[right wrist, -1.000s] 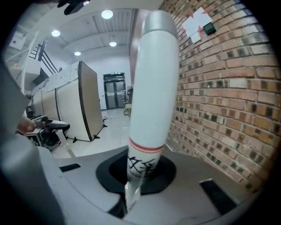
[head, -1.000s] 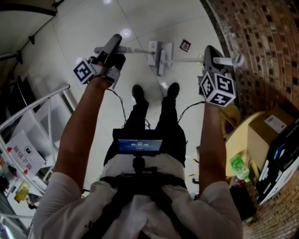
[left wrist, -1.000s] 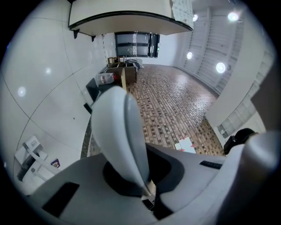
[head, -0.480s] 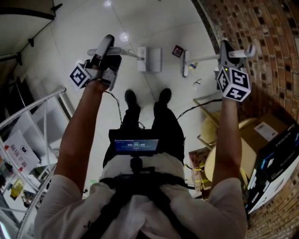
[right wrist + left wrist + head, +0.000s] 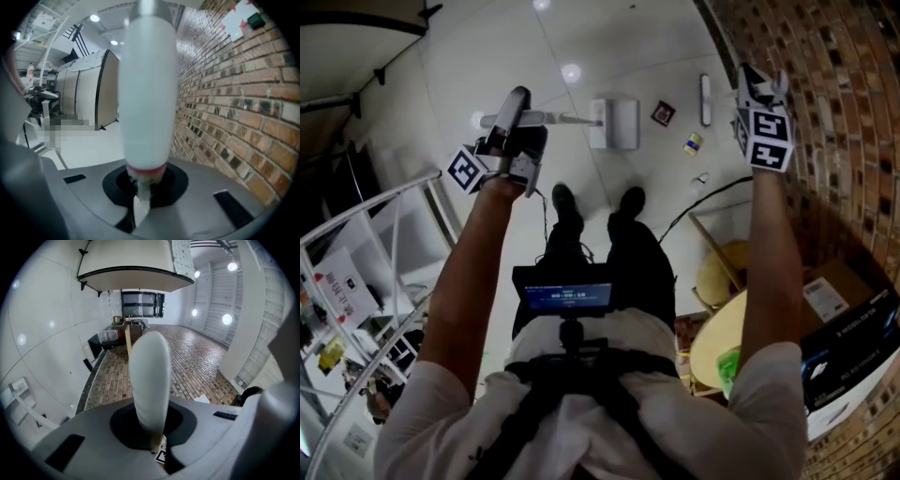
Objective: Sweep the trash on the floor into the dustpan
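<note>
My left gripper [image 5: 517,105] is shut on the long handle of the white dustpan [image 5: 615,123], which rests on the pale tiled floor ahead of the person's shoes. In the left gripper view the handle's white grip [image 5: 149,376] stands up between the jaws of that gripper [image 5: 151,439]. At the upper right, by the brick wall, my right gripper [image 5: 757,77] is shut on the broom's white handle [image 5: 147,93]. The broom head [image 5: 705,98] lies on the floor left of it. Trash lies between the two: a dark square piece [image 5: 663,113], a small yellow piece [image 5: 693,143] and a white scrap [image 5: 700,178].
A curved brick wall [image 5: 834,103] runs down the right side. Below it stand a round wooden table [image 5: 717,342], a cardboard box [image 5: 830,292] and a black box [image 5: 853,342]. White stair railings [image 5: 384,225] close off the left. A cable [image 5: 712,197] trails across the floor.
My right gripper has swung right and away toward the brick wall with the broom, and the broom head has moved off from beside the dustpan. The left gripper and dustpan shifted only slightly.
</note>
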